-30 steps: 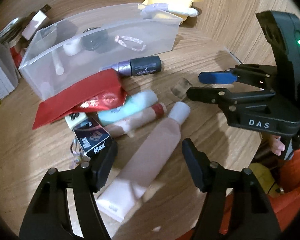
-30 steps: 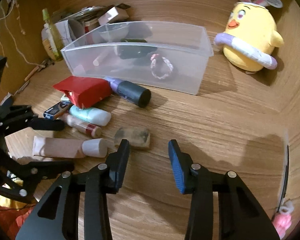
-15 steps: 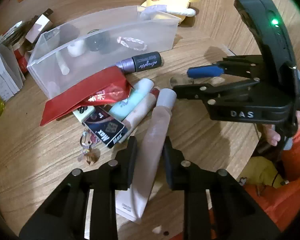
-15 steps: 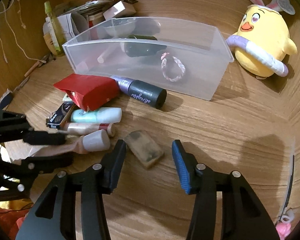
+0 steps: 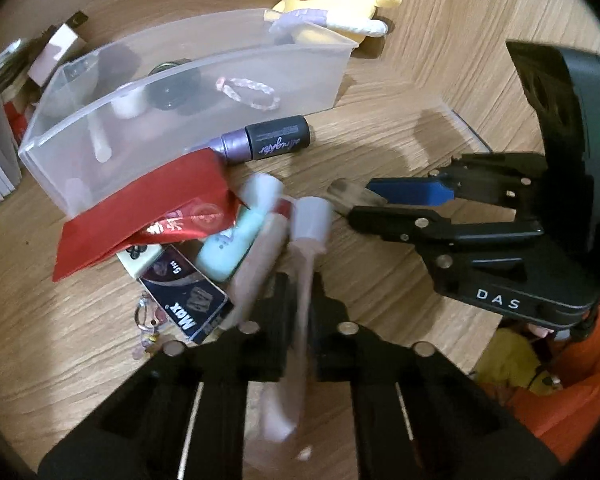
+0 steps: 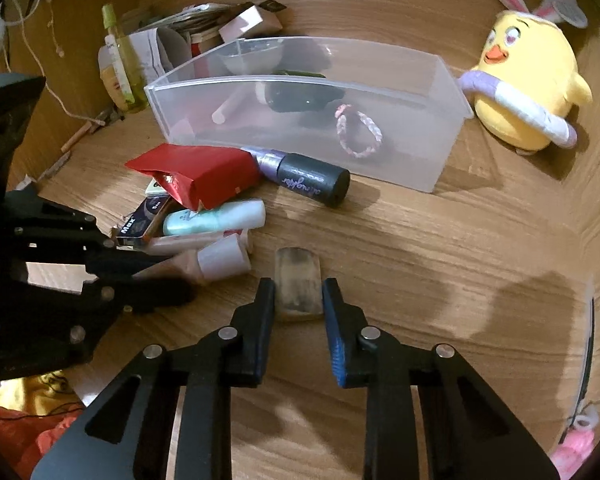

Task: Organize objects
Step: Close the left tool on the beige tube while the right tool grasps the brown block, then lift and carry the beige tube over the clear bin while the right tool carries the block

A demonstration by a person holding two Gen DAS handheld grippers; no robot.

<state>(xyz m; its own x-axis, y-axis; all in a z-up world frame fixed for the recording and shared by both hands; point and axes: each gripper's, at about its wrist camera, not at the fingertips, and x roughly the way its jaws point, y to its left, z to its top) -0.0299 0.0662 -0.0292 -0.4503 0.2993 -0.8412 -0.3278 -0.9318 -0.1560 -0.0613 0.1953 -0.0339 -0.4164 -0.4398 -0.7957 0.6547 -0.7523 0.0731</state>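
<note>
Left tool [image 5: 300,304] is clenched on the pink tube [image 5: 306,276], white cap pointing to 12 o'clock, beside the clutter at 10 o'clock on the tabletop [image 5: 400,128]. Right tool [image 6: 298,300] has just been closing; its jaws flank the small translucent block [image 6: 298,280], but pad contact cannot be confirmed. Clear bin [image 6: 400,160] sits at 12 o'clock, well apart.

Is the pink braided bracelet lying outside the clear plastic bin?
No, the pink braided bracelet lies inside the clear plastic bin, seen through its front wall.
</note>
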